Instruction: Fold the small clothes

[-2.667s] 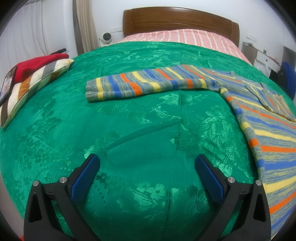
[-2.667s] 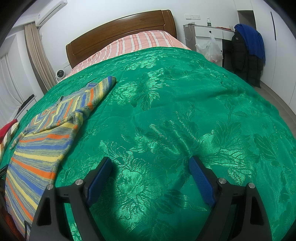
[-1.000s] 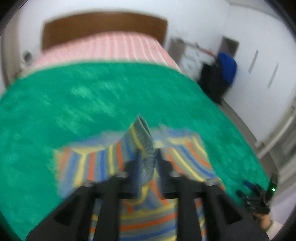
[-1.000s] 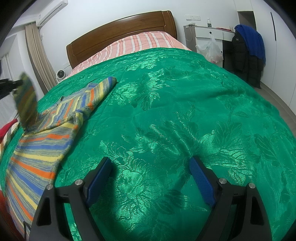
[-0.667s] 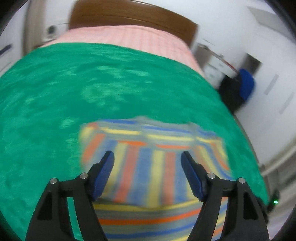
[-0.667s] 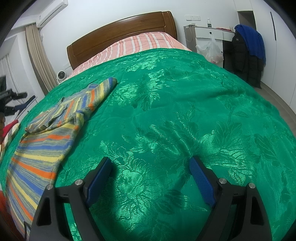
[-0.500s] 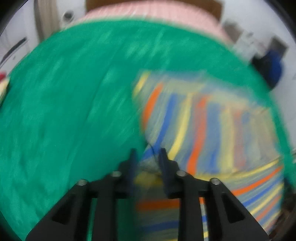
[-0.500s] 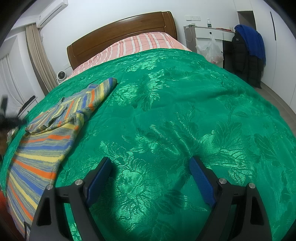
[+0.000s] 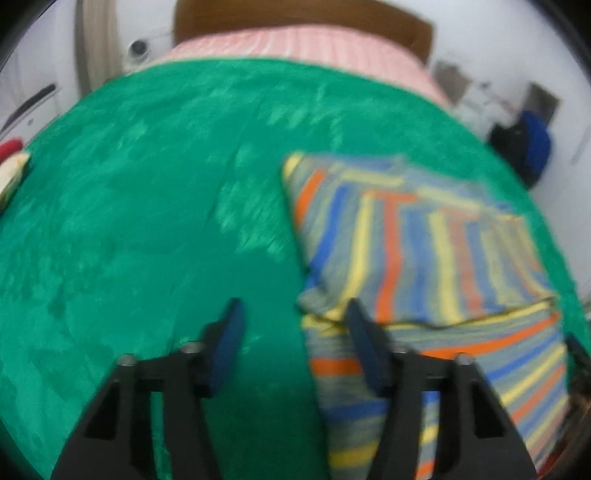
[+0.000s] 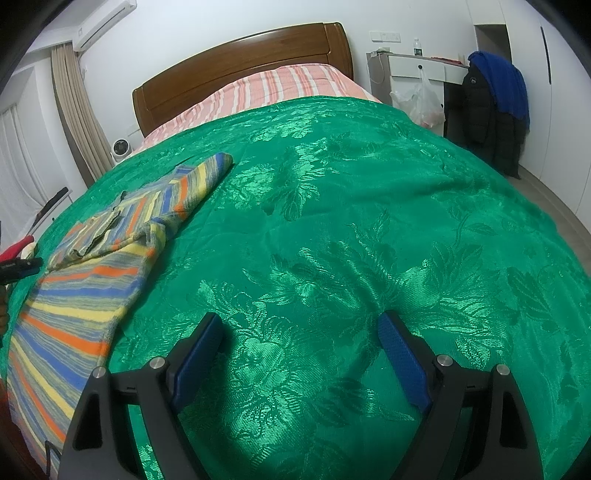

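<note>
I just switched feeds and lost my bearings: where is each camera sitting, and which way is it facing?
Left wrist: rides the left tool, low over the bedspread, facing the headboard; the sweater lies ahead on the right, and both open fingers show.
Right wrist: rides the right tool, low over bare bedspread, facing the headboard; both open fingers show, with the sweater far left.
Shared: sweater, bedspread, headboard, the striped sheet and the blue and black coats.
</note>
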`<state>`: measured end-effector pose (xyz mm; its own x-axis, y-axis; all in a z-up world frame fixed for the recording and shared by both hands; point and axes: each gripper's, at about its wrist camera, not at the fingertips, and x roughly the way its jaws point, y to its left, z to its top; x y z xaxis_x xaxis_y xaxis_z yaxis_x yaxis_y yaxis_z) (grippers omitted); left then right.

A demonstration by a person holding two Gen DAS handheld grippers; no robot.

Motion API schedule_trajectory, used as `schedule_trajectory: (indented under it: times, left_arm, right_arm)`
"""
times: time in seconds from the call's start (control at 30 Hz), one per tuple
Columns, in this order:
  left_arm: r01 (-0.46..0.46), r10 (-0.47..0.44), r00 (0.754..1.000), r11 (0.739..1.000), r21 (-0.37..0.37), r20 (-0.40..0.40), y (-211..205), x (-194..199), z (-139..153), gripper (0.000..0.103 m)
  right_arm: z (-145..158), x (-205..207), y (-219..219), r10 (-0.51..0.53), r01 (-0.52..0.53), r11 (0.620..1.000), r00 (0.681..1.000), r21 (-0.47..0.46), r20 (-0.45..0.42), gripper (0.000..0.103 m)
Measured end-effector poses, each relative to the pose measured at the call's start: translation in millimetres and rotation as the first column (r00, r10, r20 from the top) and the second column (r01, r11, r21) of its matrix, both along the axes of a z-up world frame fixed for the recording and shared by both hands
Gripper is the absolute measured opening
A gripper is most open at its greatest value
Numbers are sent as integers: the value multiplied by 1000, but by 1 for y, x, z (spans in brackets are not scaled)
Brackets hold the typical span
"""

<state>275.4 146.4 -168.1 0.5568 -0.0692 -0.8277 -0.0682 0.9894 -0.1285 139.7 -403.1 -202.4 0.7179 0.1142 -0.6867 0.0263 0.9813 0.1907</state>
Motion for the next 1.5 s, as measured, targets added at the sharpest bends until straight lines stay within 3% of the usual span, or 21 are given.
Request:
schedule_trajectory:
  times: [0.07,0.17,0.2,0.27,0.37,0.47,0.6,0.67,0.73,0.93,1.5]
  left_arm:
    - [-44,44,999,998,-33,-10,5,-5,-7,32]
    - [-43,43,999,999,30,-29,1,-23,1,36]
    - [-41,42,999,998,53,-32,2,-31,4,42]
    - [-49,52,998,994,93,-36,9,-52,9,73]
    - [-79,79,997,993,88,0,29,-84,17,89]
    - [-115,112,993,988,103,37,51,-103,17,97]
    - [-160,154,987,970,186,46,68,-112,-10,101]
    - [-161,147,984,973,164,96,73,-120,-24,103]
    - [-165,144,980,973,159,136,73,-127,-26,103]
    - [-173,146,977,969,176,156,68,-130,-25,103]
    - [-179,147,974,965,189,171,66,-133,-25,103]
  right_arm:
    - [0,0,1,0,0,1000,1000,-1,-1,86]
    - [0,0,1,0,0,1000,1000,-5,-3,86]
    - [0,0,0,0,0,1000,1000,-5,-3,86]
    - [0,0,0,0,0,1000,1000,-3,-1,86]
    - [0,0,1,0,0,1000,1000,-1,1,86]
    - [0,0,1,0,0,1000,1000,-1,0,86]
    - [0,-1,1,-1,1,1000,1000,-5,-1,86]
    - [0,-1,0,-1,1,1000,1000,-4,0,86]
    - [0,-1,0,0,0,1000,1000,-3,1,86]
    - [0,-2,-1,-1,1,1000,1000,-3,0,86]
    - [0,-1,0,0,0,1000,1000,-5,0,86]
